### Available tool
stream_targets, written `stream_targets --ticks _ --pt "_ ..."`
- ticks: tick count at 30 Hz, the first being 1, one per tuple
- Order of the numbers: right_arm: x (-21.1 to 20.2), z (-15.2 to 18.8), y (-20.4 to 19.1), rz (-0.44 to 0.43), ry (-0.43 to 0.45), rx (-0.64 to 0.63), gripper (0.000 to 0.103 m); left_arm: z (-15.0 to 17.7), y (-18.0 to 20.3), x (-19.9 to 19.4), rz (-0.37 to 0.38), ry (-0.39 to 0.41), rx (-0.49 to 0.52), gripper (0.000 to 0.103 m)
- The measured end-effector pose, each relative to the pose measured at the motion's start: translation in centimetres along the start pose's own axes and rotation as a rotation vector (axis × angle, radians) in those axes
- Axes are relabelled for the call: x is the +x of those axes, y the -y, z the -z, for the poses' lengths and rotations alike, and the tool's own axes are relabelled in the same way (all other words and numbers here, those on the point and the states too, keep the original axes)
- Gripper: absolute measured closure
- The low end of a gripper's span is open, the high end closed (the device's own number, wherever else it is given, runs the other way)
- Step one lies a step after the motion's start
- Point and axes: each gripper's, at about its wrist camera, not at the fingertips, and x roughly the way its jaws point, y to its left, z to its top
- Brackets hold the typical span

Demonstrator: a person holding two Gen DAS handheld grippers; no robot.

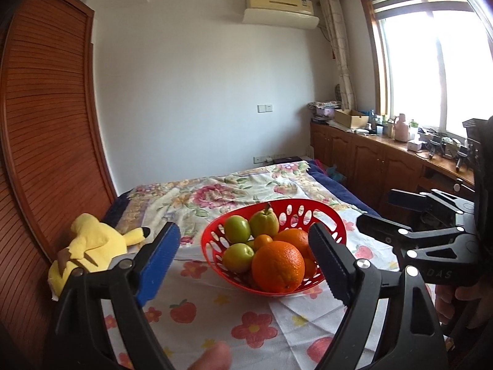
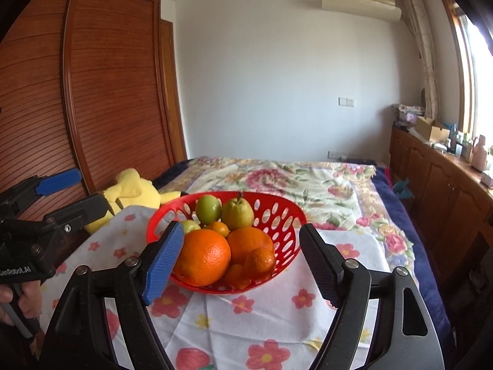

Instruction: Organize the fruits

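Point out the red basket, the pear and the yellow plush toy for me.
red basket (image 2: pixel 279 215), right wrist view, on the perforated far wall.
pear (image 2: pixel 237 212), right wrist view, on the middle of its body.
yellow plush toy (image 1: pixel 92 240), left wrist view, on its back.

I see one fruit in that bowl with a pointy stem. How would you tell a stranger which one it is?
Find the red basket on the flowered cloth at the near end of the bed. Look at its far side, behind the two big oranges: the pear stands there beside a round green fruit. It alone is yellow-green, narrows toward the top and carries a dark stem.
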Motion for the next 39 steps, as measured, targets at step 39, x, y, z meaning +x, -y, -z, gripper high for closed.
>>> stream_targets --ticks 39 --pt "-11.2 2.4 -3.7 0.095 0.136 0.027 0.0 3.7 -1.1 -9.8 -0.037 0.02 -0.073 0.017"
